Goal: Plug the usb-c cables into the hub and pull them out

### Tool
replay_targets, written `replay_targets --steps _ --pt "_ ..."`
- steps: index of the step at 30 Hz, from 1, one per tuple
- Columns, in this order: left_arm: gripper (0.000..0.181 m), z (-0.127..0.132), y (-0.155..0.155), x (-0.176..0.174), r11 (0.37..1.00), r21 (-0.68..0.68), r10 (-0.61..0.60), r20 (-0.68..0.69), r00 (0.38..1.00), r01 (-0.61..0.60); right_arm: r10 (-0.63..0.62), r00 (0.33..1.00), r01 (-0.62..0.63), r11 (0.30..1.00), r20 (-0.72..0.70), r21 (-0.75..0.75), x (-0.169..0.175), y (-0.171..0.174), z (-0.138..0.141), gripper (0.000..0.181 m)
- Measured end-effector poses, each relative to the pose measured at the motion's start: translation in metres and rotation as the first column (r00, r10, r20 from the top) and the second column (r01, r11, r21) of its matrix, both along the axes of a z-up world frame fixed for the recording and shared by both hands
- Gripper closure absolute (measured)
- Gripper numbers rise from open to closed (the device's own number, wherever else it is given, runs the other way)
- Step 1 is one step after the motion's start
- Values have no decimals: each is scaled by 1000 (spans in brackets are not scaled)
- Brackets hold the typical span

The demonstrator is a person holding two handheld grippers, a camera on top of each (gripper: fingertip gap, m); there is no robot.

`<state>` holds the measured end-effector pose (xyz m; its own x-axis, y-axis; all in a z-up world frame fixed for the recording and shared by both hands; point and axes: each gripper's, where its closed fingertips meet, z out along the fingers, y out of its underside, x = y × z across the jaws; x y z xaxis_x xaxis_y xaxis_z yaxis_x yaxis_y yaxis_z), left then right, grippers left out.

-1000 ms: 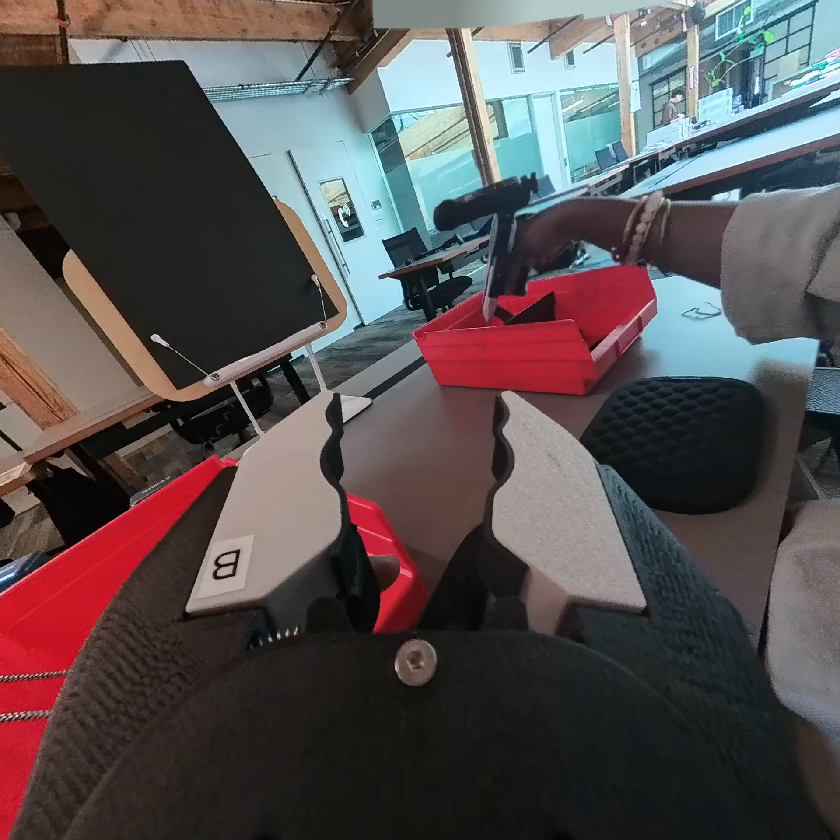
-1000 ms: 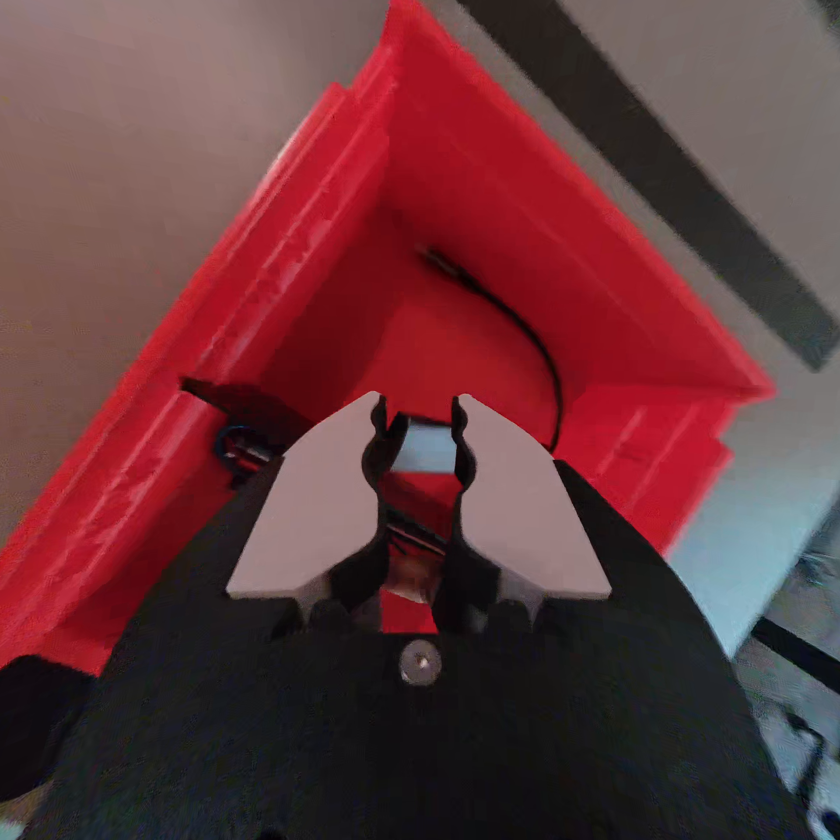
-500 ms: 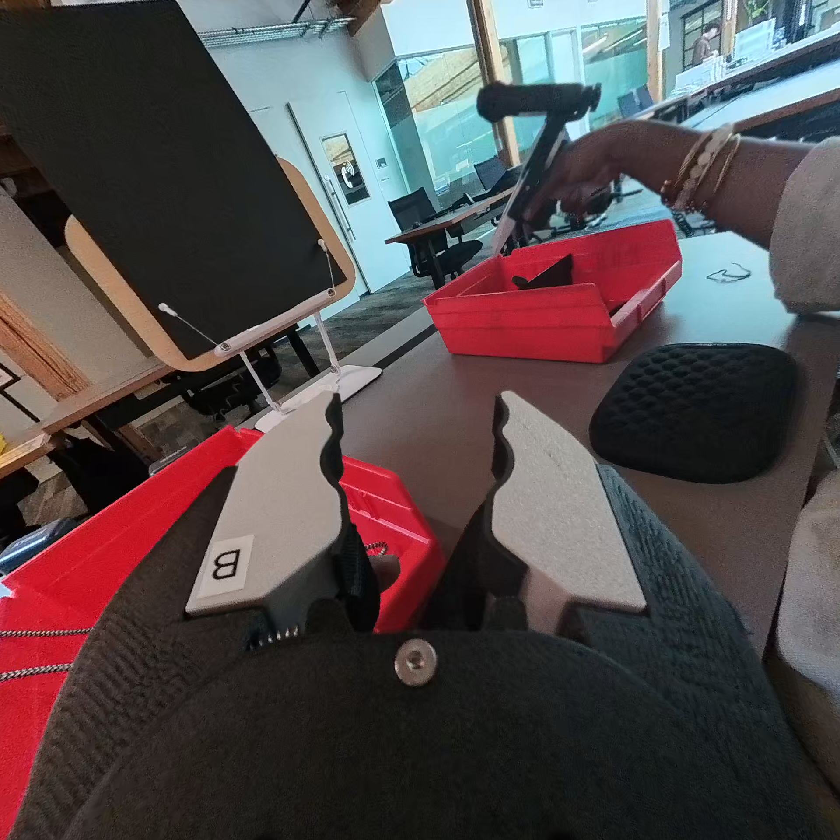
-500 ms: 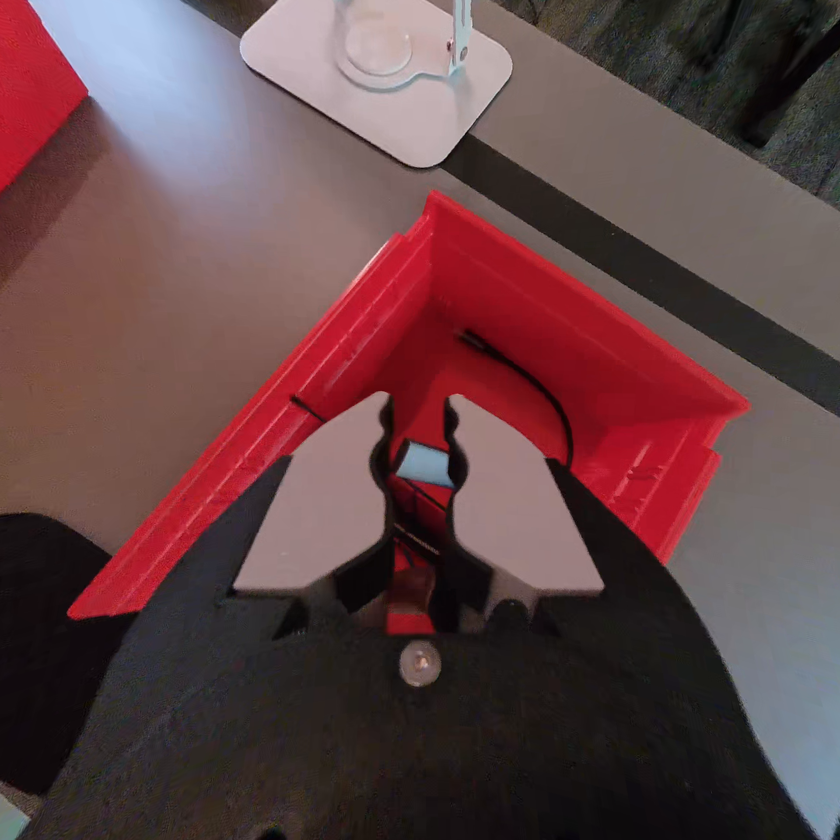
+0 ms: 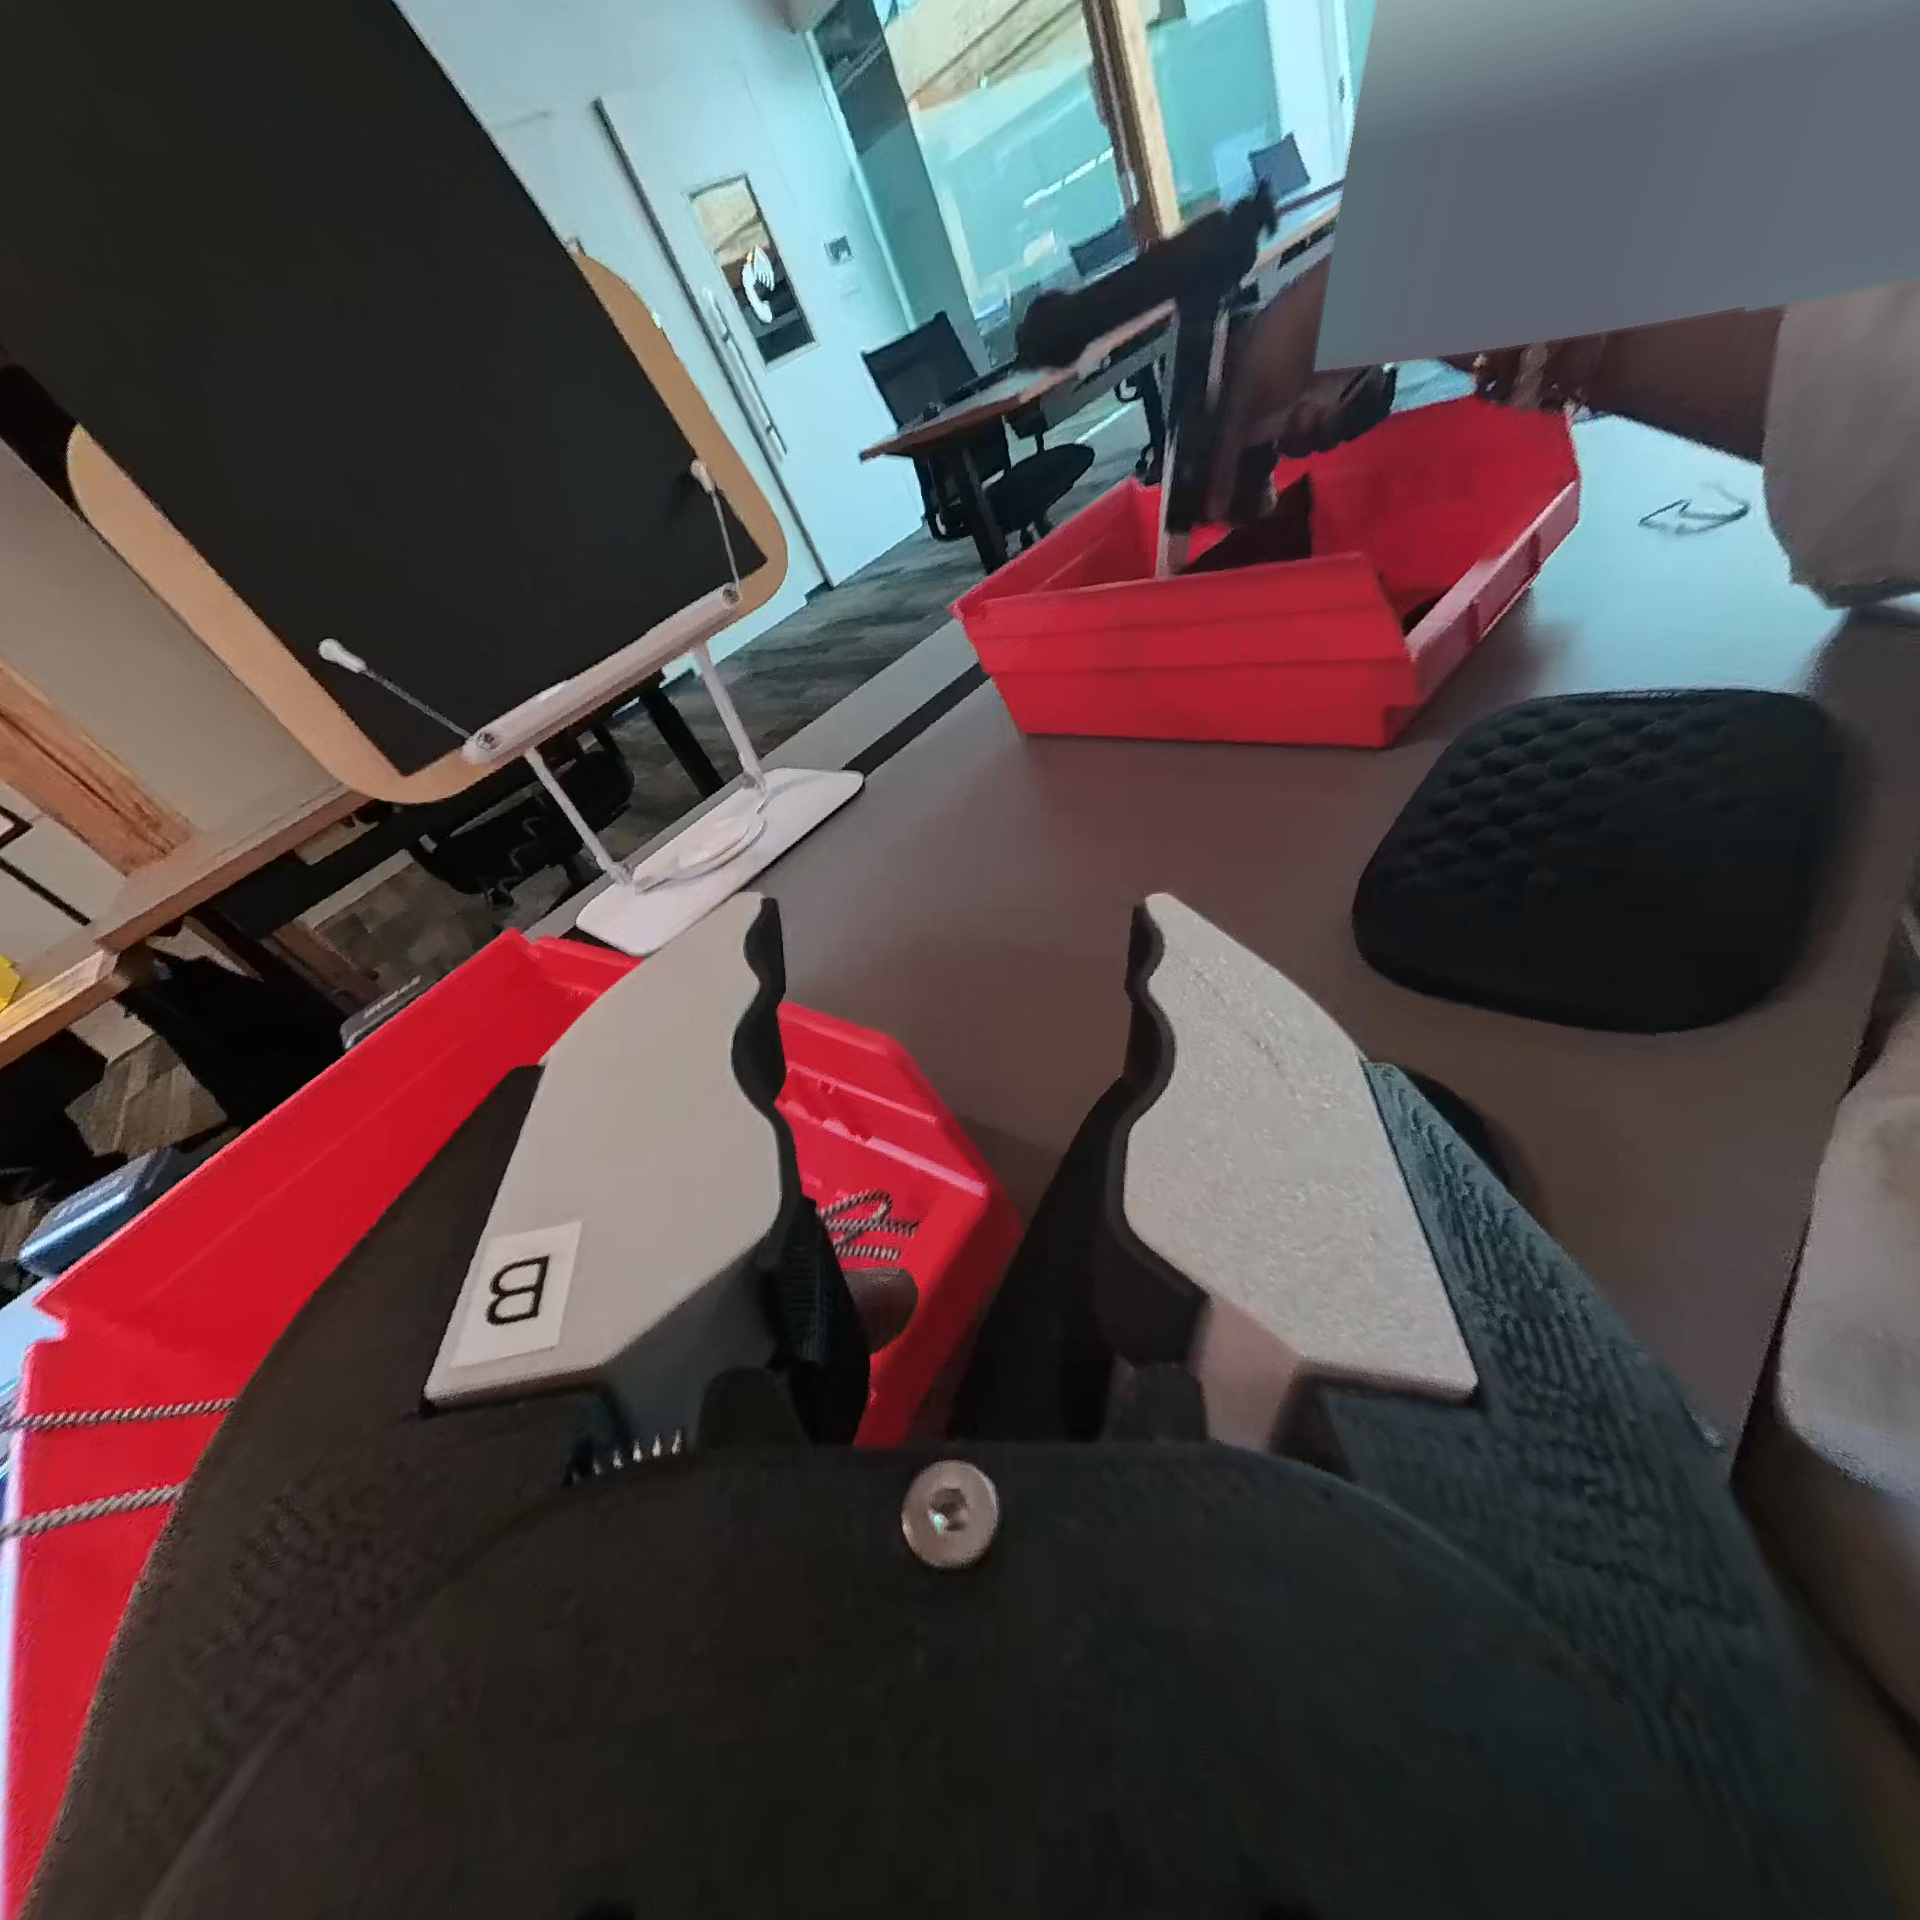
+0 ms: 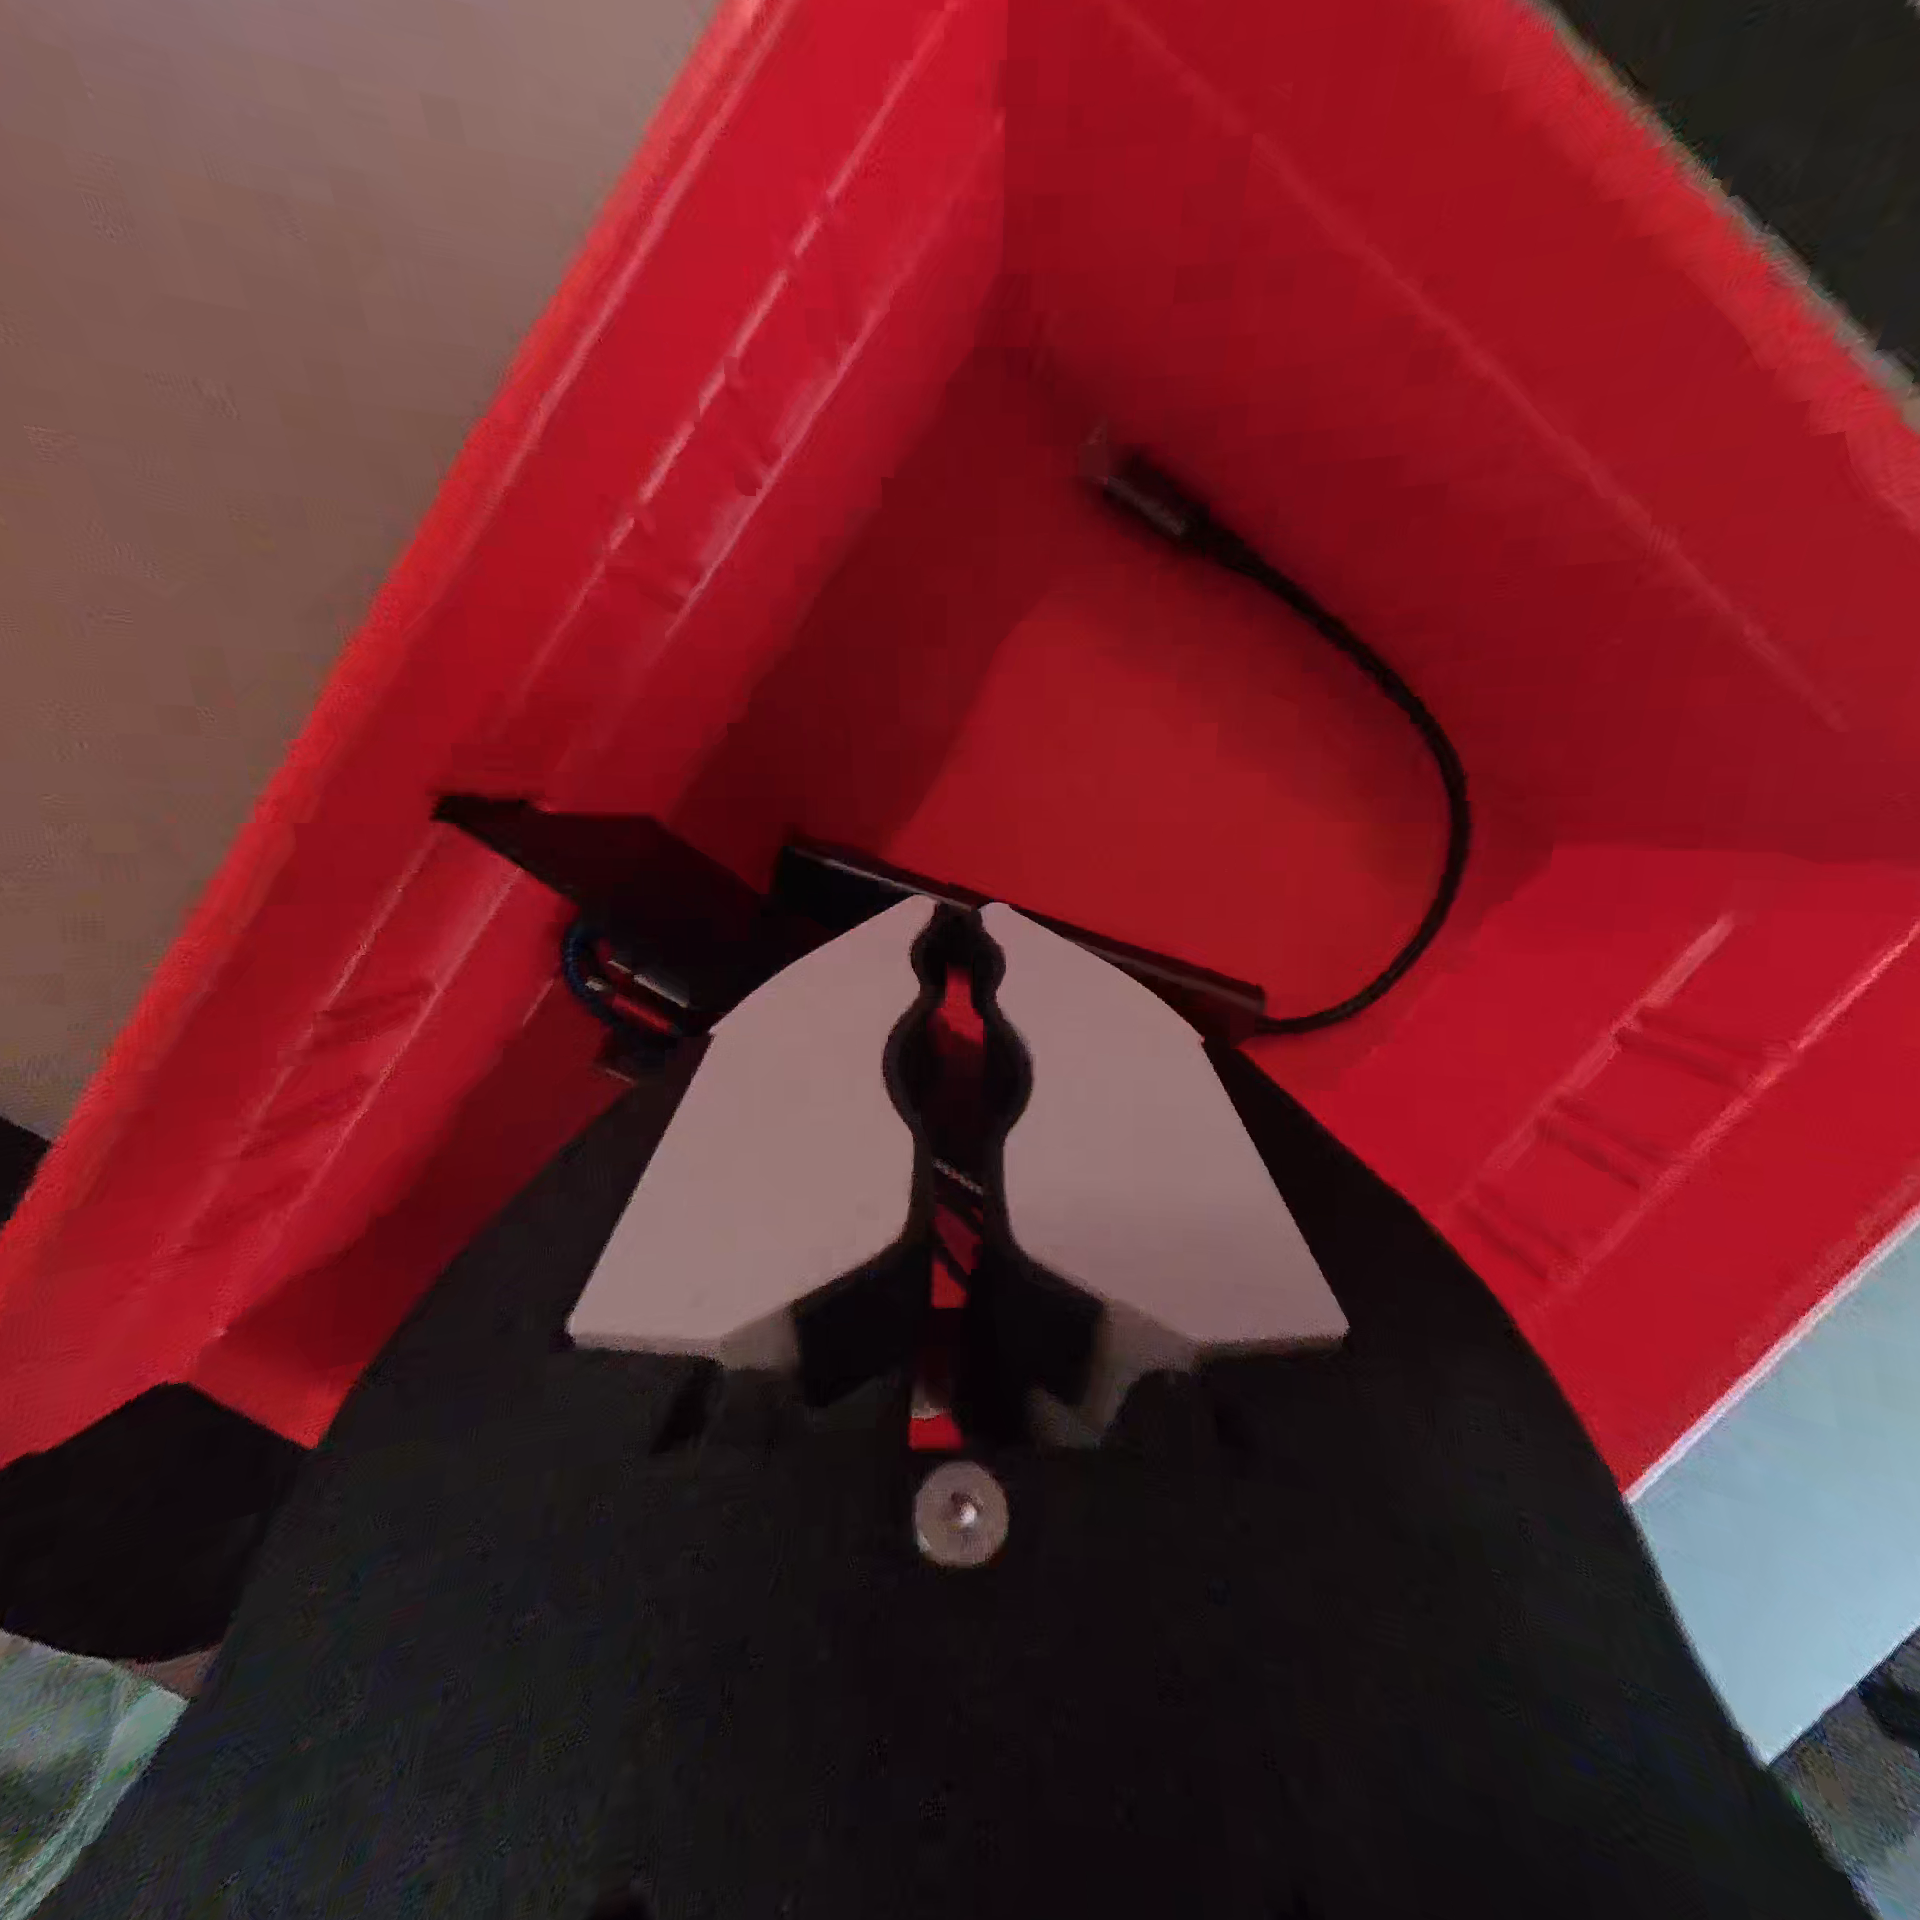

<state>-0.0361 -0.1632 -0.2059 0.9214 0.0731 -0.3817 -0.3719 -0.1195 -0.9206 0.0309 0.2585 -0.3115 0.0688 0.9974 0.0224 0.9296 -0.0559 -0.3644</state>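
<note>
1. The left gripper (image 5: 951,971) is spread wide with nothing between its two grey fingers. It hovers above the brown table (image 5: 1039,831), over the corner of a near red bin (image 5: 312,1174) where a speckled braided cord (image 5: 862,1216) lies.

2. The right gripper (image 6: 956,909) is nearly closed, with only a thin slit between its fingers. Its tips are down inside a second red bin (image 6: 810,364), right at the top edge of the hub (image 6: 862,878), a thin dark slab. Whether they pinch the hub or only touch it cannot be told.

3. The hub's short black cable (image 6: 1423,748) leaves its end on the far side from the divider, loops away from the gripper and ends in a dark plug (image 6: 1143,499) lying against the bin's inner wall. Just beside the hub's other end stands a black divider (image 6: 613,842), with a small coil of dark cable (image 6: 623,987) below it.

4. Only the left wrist view shows the wider scene: the right gripper (image 5: 1210,436), blurred, reaches down into the far red bin (image 5: 1247,644), held by a person's hand (image 5: 1340,405). A black padded mat (image 5: 1600,852) lies near that bin, towards the camera. A black board on a clear stand (image 5: 343,374) sits at the table's far edge from the mat.

5. Only the right wrist view shows the hub and its cable.
</note>
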Motion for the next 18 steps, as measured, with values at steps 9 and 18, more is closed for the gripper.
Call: replay_targets --steps 9,18 --pt "126 -31 -23 -46 957 -273 112 32 993 -99 214 647 -178 976 -732 128 -10 -74 142 106" --pt "129 -34 -17 -112 666 -708 -302 -543 783 -234 274 203 -470 869 -940 152 73 -219 203 58"
